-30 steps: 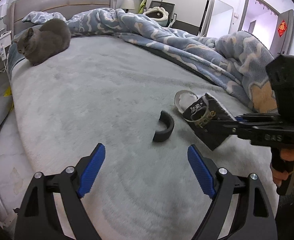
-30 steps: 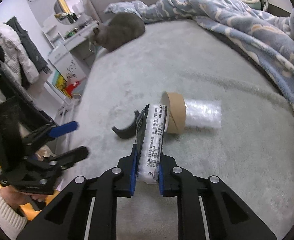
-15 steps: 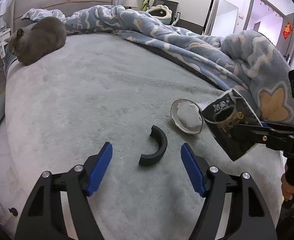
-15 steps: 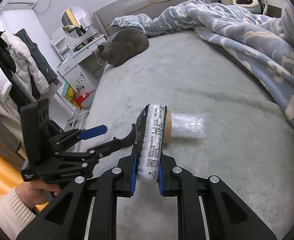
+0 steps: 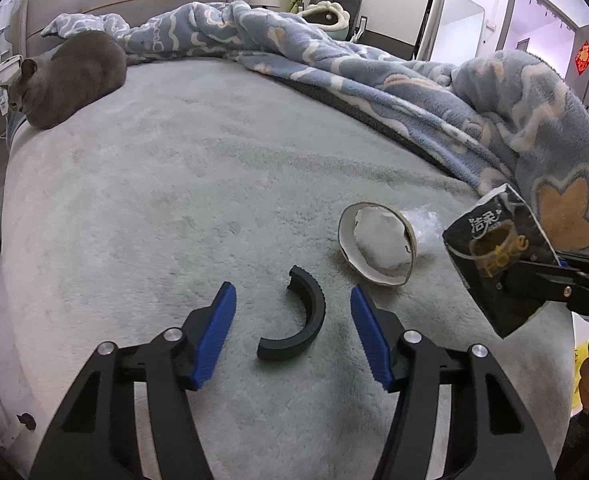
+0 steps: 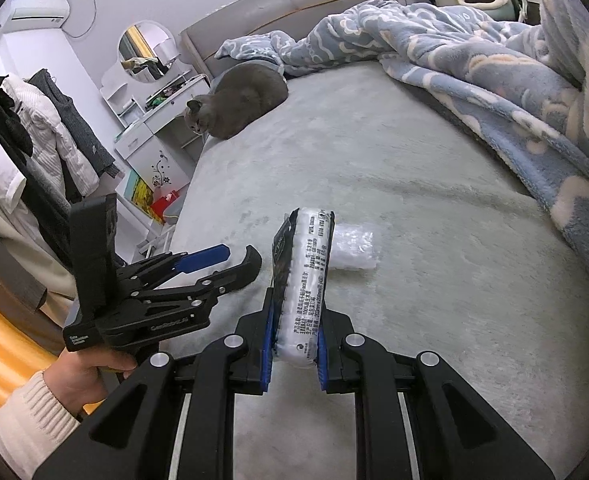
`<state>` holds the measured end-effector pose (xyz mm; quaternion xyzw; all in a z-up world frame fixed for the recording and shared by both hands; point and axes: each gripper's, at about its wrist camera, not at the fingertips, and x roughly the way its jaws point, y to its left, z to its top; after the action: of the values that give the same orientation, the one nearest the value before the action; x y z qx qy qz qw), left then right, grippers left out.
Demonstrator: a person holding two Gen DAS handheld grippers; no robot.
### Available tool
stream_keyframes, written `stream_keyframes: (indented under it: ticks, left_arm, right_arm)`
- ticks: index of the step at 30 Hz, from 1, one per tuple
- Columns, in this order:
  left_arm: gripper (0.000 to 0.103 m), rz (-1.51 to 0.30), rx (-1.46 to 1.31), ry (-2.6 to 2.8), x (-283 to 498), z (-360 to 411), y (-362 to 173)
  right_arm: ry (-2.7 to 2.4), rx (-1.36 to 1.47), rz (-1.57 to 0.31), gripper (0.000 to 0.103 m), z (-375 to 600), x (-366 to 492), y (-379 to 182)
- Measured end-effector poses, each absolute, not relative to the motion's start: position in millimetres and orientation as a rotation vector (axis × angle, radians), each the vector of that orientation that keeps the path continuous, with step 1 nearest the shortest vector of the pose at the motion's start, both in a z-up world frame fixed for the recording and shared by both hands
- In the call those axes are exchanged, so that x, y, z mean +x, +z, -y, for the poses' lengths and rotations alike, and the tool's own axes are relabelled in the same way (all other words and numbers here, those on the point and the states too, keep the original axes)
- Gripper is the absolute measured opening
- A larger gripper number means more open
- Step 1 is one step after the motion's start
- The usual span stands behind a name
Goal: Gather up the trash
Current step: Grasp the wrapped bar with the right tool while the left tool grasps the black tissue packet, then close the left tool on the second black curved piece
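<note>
A black curved plastic piece lies on the grey bedspread between the blue pads of my left gripper. Its jaws are closing, and the pads stand clear of the piece on both sides. To its right lies a cardboard roll with clear plastic wrap stuffed in it. My right gripper is shut on a black and white tissue packet, held upright above the bed; the same packet shows at the right of the left wrist view. The plastic wrap peeks out behind the packet.
A grey cat rests at the bed's far left corner. A rumpled blue blanket covers the far and right side. A white dresser and hanging clothes stand left of the bed. A hand in a cream sleeve holds the left gripper.
My left gripper moved forward so the black curved piece now lies between its pads, and the jaws narrowed. The right gripper drifted right with the packet, uncovering the roll.
</note>
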<state>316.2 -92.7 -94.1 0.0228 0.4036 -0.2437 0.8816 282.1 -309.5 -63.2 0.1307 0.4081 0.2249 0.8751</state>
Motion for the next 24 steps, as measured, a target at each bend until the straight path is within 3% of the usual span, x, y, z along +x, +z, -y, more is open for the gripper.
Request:
stream_keyframes:
  ticks: [9, 24]
  left_arm:
    - [0.055, -0.858, 0.037, -0.502, 323.9, 97.8, -98.9]
    - [0.028, -0.869, 0.042, -0.504, 328.3, 102.9, -100.8]
  right_arm:
    - [0.47, 0.272, -0.854, 0.017, 316.5, 280.0, -64.2]
    - [0.462, 0.274, -0.845, 0.017, 323.9, 275.5, -59.2]
